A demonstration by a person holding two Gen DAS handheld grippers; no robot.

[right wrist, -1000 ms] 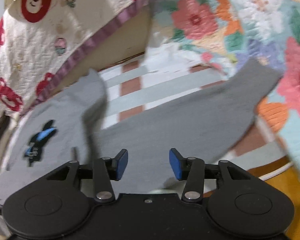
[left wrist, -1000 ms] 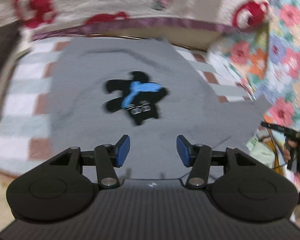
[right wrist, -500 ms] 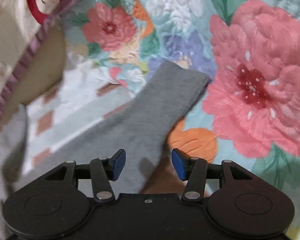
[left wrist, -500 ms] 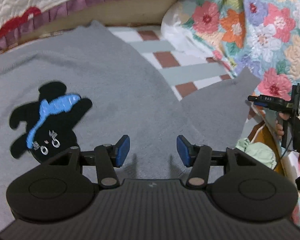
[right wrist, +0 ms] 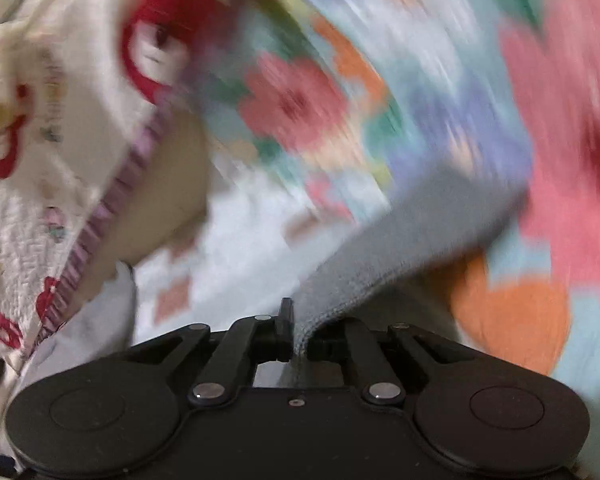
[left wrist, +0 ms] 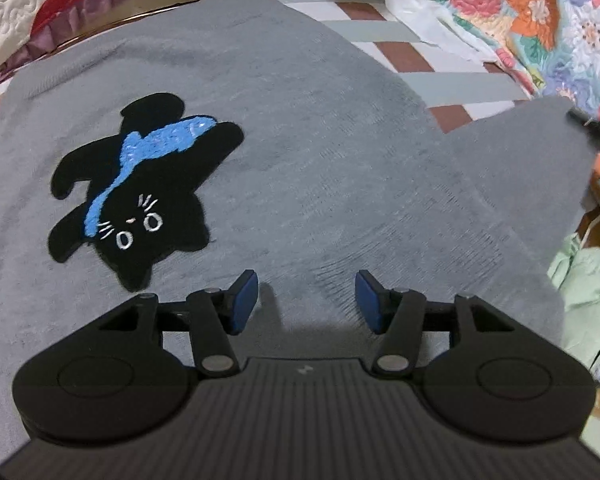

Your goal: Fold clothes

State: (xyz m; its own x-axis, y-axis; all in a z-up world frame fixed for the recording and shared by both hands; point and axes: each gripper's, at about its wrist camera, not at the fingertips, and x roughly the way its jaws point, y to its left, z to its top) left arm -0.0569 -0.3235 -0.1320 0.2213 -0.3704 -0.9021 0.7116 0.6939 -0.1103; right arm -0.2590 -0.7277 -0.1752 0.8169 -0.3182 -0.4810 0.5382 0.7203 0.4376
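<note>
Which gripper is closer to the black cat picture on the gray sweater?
Left. The left gripper hovers open over the gray sweater, just beside the black cat picture. The right gripper is off at the sleeve, pinching it.

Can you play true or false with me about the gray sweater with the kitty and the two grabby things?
1. The gray sweater has a black cat with a blue fish on it. True.
2. The left hand-held gripper is squeezing the sweater. False: its blue fingers stand apart, with nothing pinched between them.
3. The right hand-held gripper is shut on the gray sleeve. True.
4. The cat picture looks upside down in the left wrist view. True: its eyes and whiskers sit low, nearest the gripper.
5. The flowery quilt is plain white. False: it shows pink, orange and purple flowers.
</note>
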